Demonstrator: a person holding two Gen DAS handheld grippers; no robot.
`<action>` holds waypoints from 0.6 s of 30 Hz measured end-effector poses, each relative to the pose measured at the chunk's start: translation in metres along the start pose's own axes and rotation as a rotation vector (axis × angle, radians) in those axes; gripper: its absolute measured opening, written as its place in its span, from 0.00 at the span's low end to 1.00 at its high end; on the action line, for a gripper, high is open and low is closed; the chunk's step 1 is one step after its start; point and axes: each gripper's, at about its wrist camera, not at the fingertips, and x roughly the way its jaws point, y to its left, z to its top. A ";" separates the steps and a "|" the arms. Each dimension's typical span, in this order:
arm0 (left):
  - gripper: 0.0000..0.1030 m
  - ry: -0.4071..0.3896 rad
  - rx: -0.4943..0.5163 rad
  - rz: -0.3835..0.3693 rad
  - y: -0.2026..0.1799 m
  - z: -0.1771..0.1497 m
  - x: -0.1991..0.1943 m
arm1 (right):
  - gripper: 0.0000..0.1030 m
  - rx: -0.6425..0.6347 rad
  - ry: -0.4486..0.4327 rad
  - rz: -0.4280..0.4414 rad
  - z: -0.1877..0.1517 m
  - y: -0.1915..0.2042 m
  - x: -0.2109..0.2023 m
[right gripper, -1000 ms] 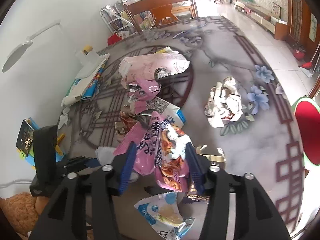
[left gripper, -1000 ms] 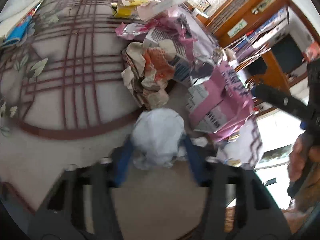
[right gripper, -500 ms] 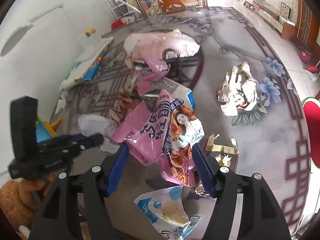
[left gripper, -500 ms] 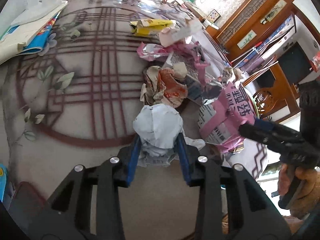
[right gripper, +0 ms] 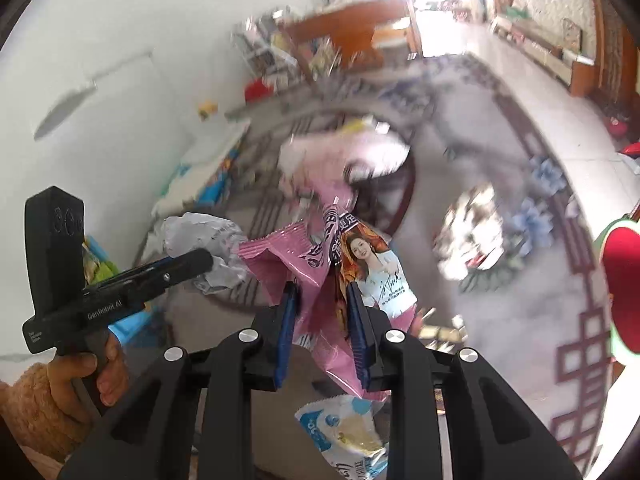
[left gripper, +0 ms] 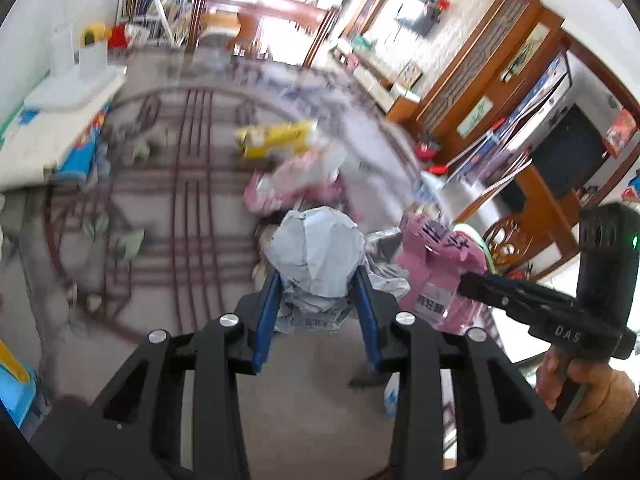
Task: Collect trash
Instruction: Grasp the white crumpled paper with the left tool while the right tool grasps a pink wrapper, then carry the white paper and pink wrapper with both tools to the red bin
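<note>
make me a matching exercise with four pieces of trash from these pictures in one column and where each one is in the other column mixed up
1. crumpled white paper ball
2. pink snack wrapper
3. yellow packet
4. blue and white wrapper

A. lying far back on the table
B. between the left gripper's fingers
C. below the right gripper, near the bottom edge
D. between the right gripper's fingers

Pairs: 1-B, 2-D, 3-A, 4-C

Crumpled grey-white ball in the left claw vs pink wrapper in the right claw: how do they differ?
The paper ball is pale grey-white and wadded into a round lump; the pink wrapper is glossy, flat-creased film with a printed photo. The ball bulges above the left claw; the wrapper hangs below the right claw, whose jaws are closing on it. Both are clamped between blue pads, off the table.
</note>
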 end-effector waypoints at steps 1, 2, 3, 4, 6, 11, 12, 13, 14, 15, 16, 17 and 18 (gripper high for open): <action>0.34 -0.012 0.001 -0.005 -0.003 0.005 -0.002 | 0.23 0.009 -0.022 -0.005 0.003 -0.003 -0.007; 0.34 -0.025 0.000 -0.011 -0.006 0.011 -0.002 | 0.23 0.017 -0.040 -0.009 0.005 -0.006 -0.013; 0.34 -0.033 -0.002 -0.017 -0.009 0.015 -0.003 | 0.23 0.027 -0.057 -0.012 0.008 -0.010 -0.019; 0.35 -0.044 -0.004 -0.026 -0.013 0.020 -0.002 | 0.23 0.037 -0.071 -0.015 0.011 -0.013 -0.023; 0.35 -0.056 -0.006 -0.042 -0.021 0.026 0.001 | 0.23 0.052 -0.094 -0.022 0.016 -0.019 -0.031; 0.35 -0.050 0.025 -0.065 -0.046 0.035 0.011 | 0.23 0.059 -0.130 -0.044 0.023 -0.025 -0.045; 0.35 -0.049 0.031 -0.065 -0.048 0.035 0.012 | 0.23 0.060 -0.134 -0.048 0.023 -0.026 -0.047; 0.35 -0.044 0.041 -0.068 -0.054 0.037 0.016 | 0.23 0.062 -0.139 -0.054 0.024 -0.028 -0.049; 0.35 -0.040 0.050 -0.067 -0.057 0.039 0.018 | 0.23 0.064 -0.143 -0.060 0.024 -0.029 -0.051; 0.35 -0.038 0.057 -0.065 -0.061 0.040 0.020 | 0.23 0.068 -0.145 -0.068 0.024 -0.032 -0.053; 0.35 -0.039 0.066 -0.066 -0.066 0.043 0.022 | 0.23 0.071 -0.147 -0.079 0.024 -0.035 -0.055; 0.35 -0.040 0.073 -0.072 -0.071 0.045 0.024 | 0.23 0.074 -0.151 -0.087 0.023 -0.038 -0.057; 0.35 -0.041 0.081 -0.079 -0.077 0.048 0.026 | 0.23 0.081 -0.157 -0.097 0.023 -0.042 -0.060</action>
